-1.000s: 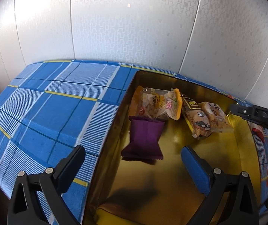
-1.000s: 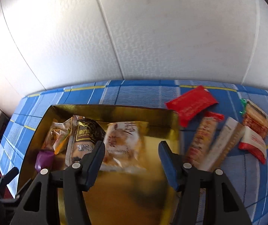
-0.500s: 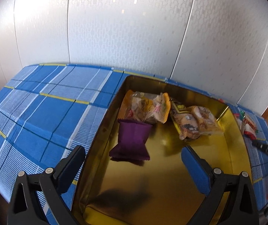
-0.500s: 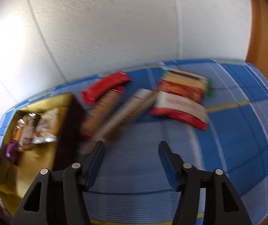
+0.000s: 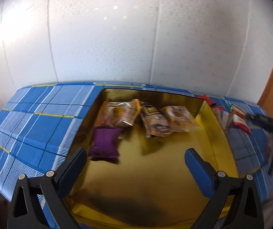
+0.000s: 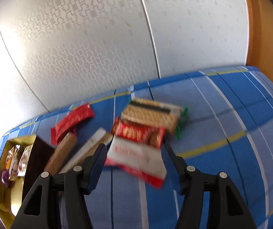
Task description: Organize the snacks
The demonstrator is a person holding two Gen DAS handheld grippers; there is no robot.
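Observation:
A gold box (image 5: 155, 181) on the blue checked cloth holds a purple packet (image 5: 105, 141), an orange snack bag (image 5: 120, 113) and two tan bags (image 5: 167, 122). My left gripper (image 5: 134, 164) is open and empty above the box's near part. My right gripper (image 6: 136, 158) is open, its fingers on either side of a red-and-white packet (image 6: 136, 158) lying on the cloth; I cannot tell if they touch it. Behind it lie a tan biscuit pack (image 6: 151, 115), a red wrapper (image 6: 71, 121), a brown bar (image 6: 62, 154) and a white bar (image 6: 86, 150).
The gold box shows at the far left of the right wrist view (image 6: 1, 194). A white patterned wall runs behind the table. A wooden door frame (image 6: 262, 38) stands at the right. The right gripper and hand appear at the right edge of the left wrist view (image 5: 270, 126).
My right gripper has swung from above the box to the loose snacks on the right and come down around the red-and-white packet. My left gripper has drawn back a little from the box.

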